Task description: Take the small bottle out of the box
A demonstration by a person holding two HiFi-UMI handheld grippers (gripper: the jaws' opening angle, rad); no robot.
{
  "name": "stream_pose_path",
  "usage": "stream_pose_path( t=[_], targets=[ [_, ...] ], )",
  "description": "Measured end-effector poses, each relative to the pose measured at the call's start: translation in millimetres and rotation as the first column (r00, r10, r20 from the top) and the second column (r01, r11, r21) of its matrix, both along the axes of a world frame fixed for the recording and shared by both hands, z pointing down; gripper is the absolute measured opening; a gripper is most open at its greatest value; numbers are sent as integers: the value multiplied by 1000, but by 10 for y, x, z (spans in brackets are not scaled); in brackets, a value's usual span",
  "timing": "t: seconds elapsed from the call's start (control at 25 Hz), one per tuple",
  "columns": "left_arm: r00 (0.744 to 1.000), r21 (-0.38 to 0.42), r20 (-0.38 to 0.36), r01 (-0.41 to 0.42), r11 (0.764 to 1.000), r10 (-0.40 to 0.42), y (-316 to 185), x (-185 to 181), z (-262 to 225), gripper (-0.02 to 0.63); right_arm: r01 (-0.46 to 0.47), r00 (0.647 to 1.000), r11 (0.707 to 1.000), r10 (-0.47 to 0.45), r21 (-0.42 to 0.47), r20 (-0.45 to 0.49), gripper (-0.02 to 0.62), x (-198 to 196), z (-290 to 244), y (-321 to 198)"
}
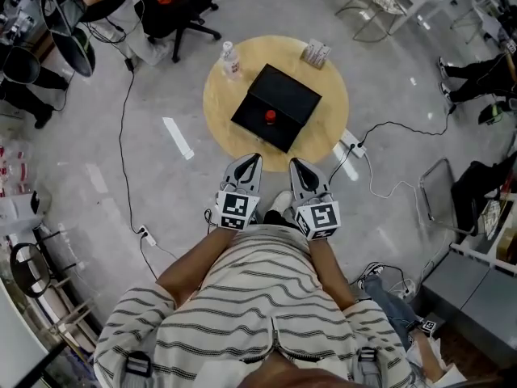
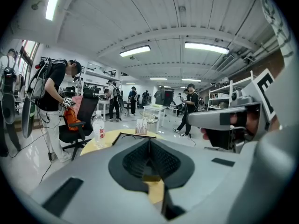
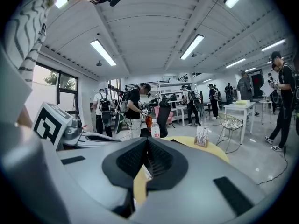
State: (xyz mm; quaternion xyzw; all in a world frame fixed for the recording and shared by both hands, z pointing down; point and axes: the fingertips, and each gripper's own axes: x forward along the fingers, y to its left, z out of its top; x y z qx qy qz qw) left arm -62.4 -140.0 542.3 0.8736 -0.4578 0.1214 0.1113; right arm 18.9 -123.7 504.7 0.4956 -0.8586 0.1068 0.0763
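Striped shirt (image 1: 258, 297) of the person is seen nearest, at the bottom of the head view. Two grippers are held side by side in front of it, and both are pointed toward the near edge of a round wooden table (image 1: 222, 103). The left gripper (image 1: 255, 160) is fully closed: in the left gripper view its two black pads are pressed together and nothing is held between them. The right gripper (image 1: 297, 165) is closed in the same way, and the right gripper view shows its pads joined with nothing between them.

A white power strip (image 1: 352, 144) is laid on the grey floor, just beside the right edge of the table, and a black cable is led away from it.

A black box (image 1: 283, 91) is placed open at the middle of the tabletop, with one corner turned to the near edge. It is not touched by either gripper. The small bottle (image 1: 270, 117) is seen inside the box, in its near half. Only a small red spot is shown there, so its shape cannot be made out.

Farther on, a clear water bottle (image 1: 230, 59) is stood upright at the far left edge of the tabletop. A small card stand (image 1: 316, 53) is set at the far right edge, well apart from the box.

Beyond the table a black office chair (image 1: 182, 10) is seen. In the gripper views several people (image 2: 187, 108) are shown standing farther back in the room.
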Motion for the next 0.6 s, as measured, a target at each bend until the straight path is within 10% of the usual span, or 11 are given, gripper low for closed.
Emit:
stream_pose_path(
  t=[0.6],
  targets=[
    [998,-54,33,60,997,-58,-231,198,240,23,38,999,998,-37,-46,20,11,179,180,-48]
  ],
)
